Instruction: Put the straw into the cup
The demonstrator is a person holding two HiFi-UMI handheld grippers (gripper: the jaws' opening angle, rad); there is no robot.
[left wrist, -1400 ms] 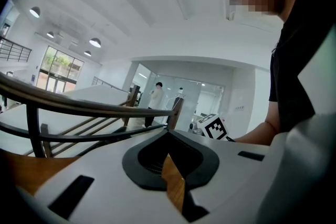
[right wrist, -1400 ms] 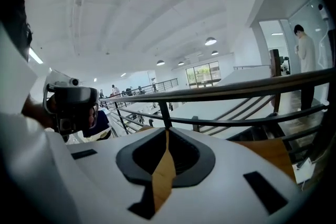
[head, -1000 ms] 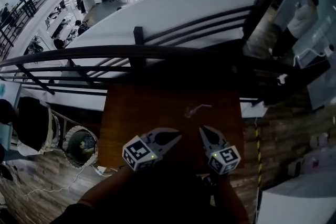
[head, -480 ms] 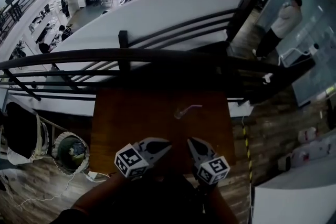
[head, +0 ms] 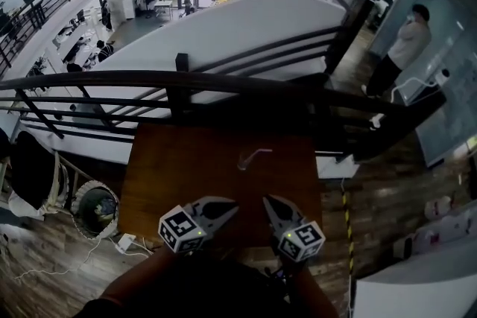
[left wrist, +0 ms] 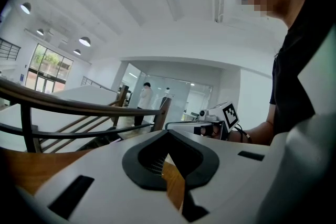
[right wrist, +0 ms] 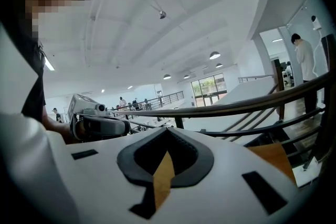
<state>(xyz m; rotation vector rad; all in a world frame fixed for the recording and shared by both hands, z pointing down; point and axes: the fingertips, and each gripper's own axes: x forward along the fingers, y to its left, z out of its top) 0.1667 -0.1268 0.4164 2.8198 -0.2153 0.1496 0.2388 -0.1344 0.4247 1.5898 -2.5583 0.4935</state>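
At the far left, a round bin [head: 95,208] stands on the floor beside the brown table [head: 164,160]. The left gripper [head: 232,206] hovers over the table's near edge. Its jaws are together with nothing between them, and in its own view only a sliver of tabletop shows through the gap behind the tips. The straw [head: 257,153] lies pale and bent near the middle of the table, well apart from both grippers. The small clear shape at its left end may be the cup [head: 243,163], but it is too faint to be sure. The right gripper [head: 267,199] is also closed and empty, just beside the left one. Since a second ago the table, straw and both grippers have slid leftward together in the head view. The grippers are no nearer the straw than before. A dark railing [head: 223,78] runs behind the table, and a person [head: 406,45] stands at the far right.
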